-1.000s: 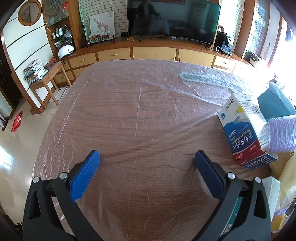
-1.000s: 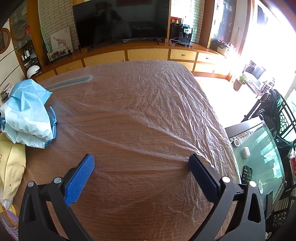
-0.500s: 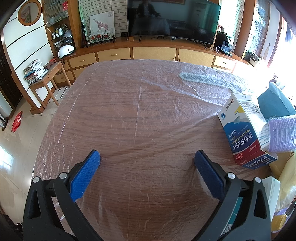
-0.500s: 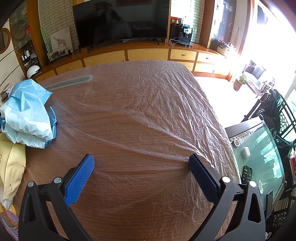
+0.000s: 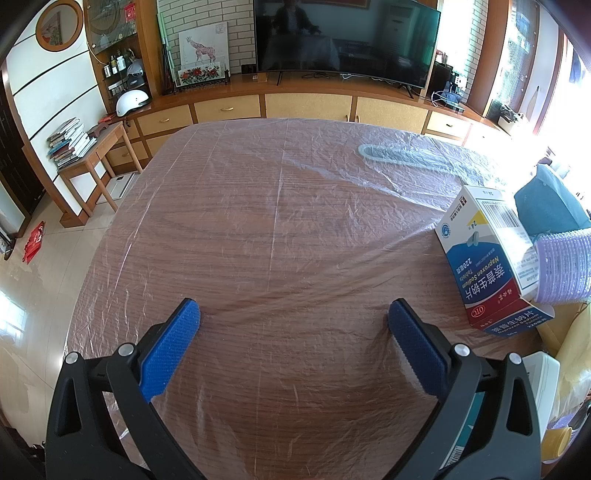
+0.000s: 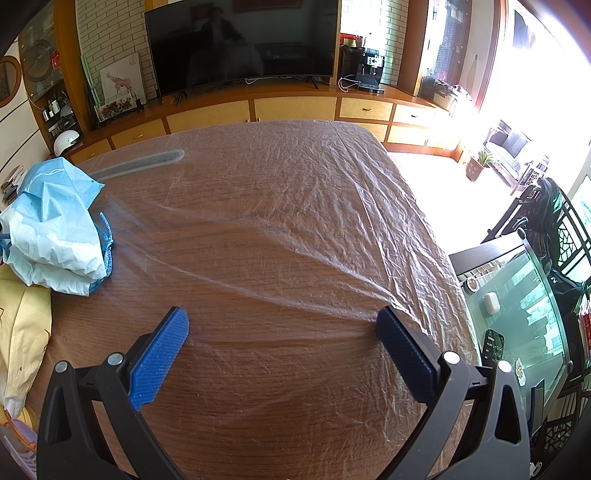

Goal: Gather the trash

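Nothing has moved: both tools, left tool point(image 5: 293, 325) and right tool point(image 6: 282, 332), hover spread and empty over the surface point(image 5: 258, 221), probably awaiting a pick; medicine box point(image 5: 487, 262) sits at its right edge.

A living room in daylight: a wooden table point(image 5: 258, 240) under clear plastic sheeting fills the foreground. At twelve o'clock a large dark television point(image 5: 347, 37) stands on a long wooden sideboard point(image 5: 306, 105) against a white brick wall point(image 5: 240, 14). At nine o'clock, books are stacked on a small side table point(image 5: 92, 147) above glossy floor tiles point(image 5: 33, 280). Sunlight floods in from a window point(image 6: 535, 74) at two o'clock.
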The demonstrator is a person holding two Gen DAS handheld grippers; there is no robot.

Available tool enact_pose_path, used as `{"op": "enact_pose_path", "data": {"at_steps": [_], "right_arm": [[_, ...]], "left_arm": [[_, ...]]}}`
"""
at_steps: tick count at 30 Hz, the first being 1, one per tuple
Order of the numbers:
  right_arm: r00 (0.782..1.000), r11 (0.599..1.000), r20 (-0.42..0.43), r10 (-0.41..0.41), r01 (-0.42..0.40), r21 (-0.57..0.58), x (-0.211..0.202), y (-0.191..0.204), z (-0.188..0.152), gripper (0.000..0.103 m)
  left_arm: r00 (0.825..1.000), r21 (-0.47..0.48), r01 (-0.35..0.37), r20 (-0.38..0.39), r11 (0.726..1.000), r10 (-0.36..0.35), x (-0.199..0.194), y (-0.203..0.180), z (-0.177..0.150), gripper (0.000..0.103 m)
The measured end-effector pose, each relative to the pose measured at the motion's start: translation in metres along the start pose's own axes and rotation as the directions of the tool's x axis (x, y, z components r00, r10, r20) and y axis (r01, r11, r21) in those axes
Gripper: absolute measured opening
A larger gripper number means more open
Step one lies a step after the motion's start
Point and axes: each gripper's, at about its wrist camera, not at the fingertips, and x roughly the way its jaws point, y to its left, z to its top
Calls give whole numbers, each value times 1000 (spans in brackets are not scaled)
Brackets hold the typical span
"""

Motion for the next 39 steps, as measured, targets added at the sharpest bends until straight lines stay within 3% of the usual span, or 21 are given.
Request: {"op": "enact_pose_path", "data": {"at_steps": [39], "right_arm": [[1000, 1000, 0, 0, 0, 0, 4, 1, 3, 99]], "left_arm": [[1000, -6, -4, 0, 1000, 4, -1, 2, 2, 102]]}}
